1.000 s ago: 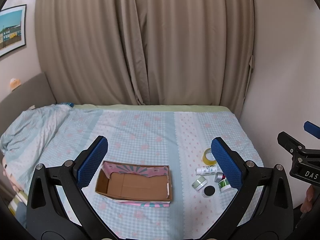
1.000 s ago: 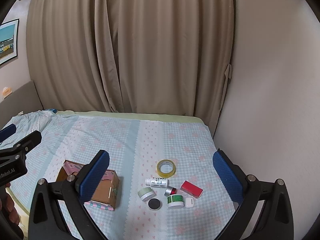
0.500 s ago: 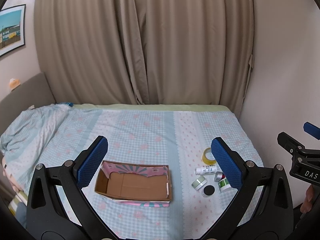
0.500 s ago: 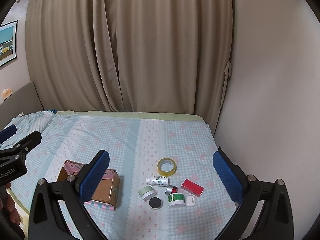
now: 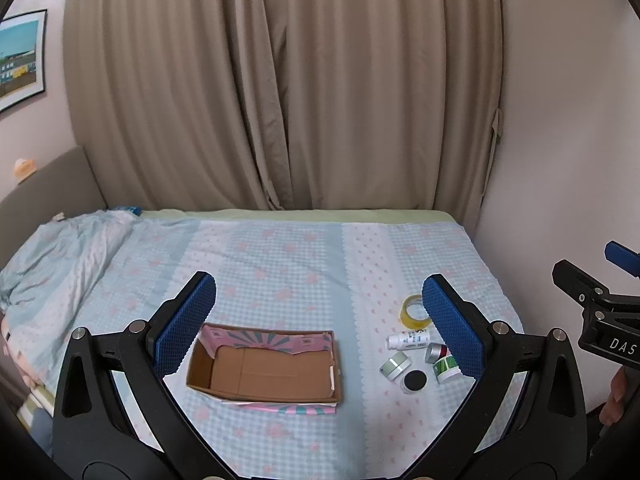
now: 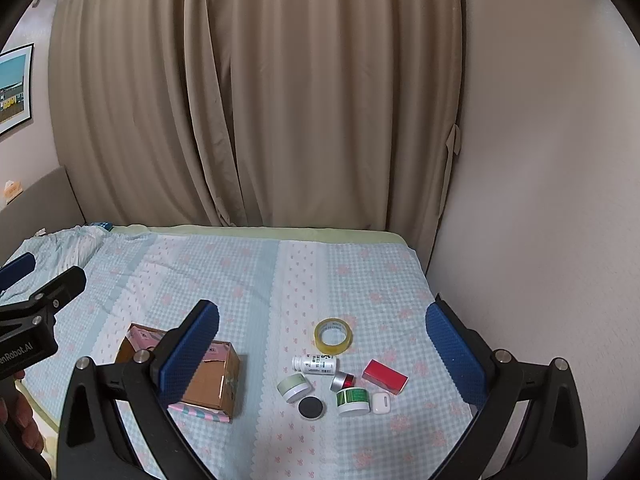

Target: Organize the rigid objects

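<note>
Small rigid items, lower centre of right view: tape roll (image 6: 333,334), white bottle (image 6: 314,364), jars, red box (image 6: 385,376); cardboard box (image 5: 266,368) empty, lower centre of left view; both on bed (image 6: 240,272); left claw (image 5: 320,324) wide, empty; right claw (image 6: 322,346) wide, empty; advice: lower right claw squarely over one item, avoiding neighbours.

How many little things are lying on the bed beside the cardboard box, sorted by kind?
Tape roll: 1
White bottle, on its side: 1
Small round jars: 3, pale green, green-labelled, black-topped
Silver and red tube: 1
Red box: 1
White earbud case: 1
Total: 8
</note>
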The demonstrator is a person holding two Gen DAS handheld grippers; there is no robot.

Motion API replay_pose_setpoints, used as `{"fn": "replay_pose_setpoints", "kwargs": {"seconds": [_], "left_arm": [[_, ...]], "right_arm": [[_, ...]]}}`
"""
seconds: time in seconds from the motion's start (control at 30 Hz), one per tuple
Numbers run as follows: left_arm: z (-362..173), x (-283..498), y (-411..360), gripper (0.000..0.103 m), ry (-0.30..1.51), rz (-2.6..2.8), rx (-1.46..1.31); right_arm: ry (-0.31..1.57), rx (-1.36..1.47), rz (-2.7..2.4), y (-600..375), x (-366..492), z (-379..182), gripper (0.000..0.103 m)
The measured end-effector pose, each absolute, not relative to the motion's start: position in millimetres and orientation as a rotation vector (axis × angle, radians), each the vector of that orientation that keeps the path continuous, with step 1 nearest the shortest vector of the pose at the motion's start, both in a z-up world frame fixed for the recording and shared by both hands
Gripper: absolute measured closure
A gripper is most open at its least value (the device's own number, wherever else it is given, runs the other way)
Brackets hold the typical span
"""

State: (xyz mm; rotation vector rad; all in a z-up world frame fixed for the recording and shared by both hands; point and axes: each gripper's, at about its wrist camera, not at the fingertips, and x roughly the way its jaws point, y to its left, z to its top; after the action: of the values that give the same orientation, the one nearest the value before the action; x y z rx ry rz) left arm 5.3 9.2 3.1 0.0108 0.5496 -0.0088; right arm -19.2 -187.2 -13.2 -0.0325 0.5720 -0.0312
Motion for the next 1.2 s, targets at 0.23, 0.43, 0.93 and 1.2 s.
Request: {"fn": "replay_pose_setpoints", "kwargs": {"seconds": [0.23,0.43,0.93,1.2], "left_arm": [[4.8,9.1,9.5,0.001,0.555,-0.012,0.009],[4.5,9.4,9.0,0.001,0.555,-0.011,0.01],[3.6,8.7,8.9,0.001,0.555,-0.01,0.009],[3.4,10.7,7.3,0.001,0.562,-0.011,0.01]], "right_arm": [[0.572,-0.029,-0.029,-188.1,-16.4,-11.5,0.0],[0.573,-0.029,-0.03,-187.6,-14.8,-10.8,0.0],[0.572,-0.028,-0.029,-186.6,-14.7,-10.4,0.0],[0.576,-0.029,-0.026,-183.2,-10.9,-9.4,0.0]]}}
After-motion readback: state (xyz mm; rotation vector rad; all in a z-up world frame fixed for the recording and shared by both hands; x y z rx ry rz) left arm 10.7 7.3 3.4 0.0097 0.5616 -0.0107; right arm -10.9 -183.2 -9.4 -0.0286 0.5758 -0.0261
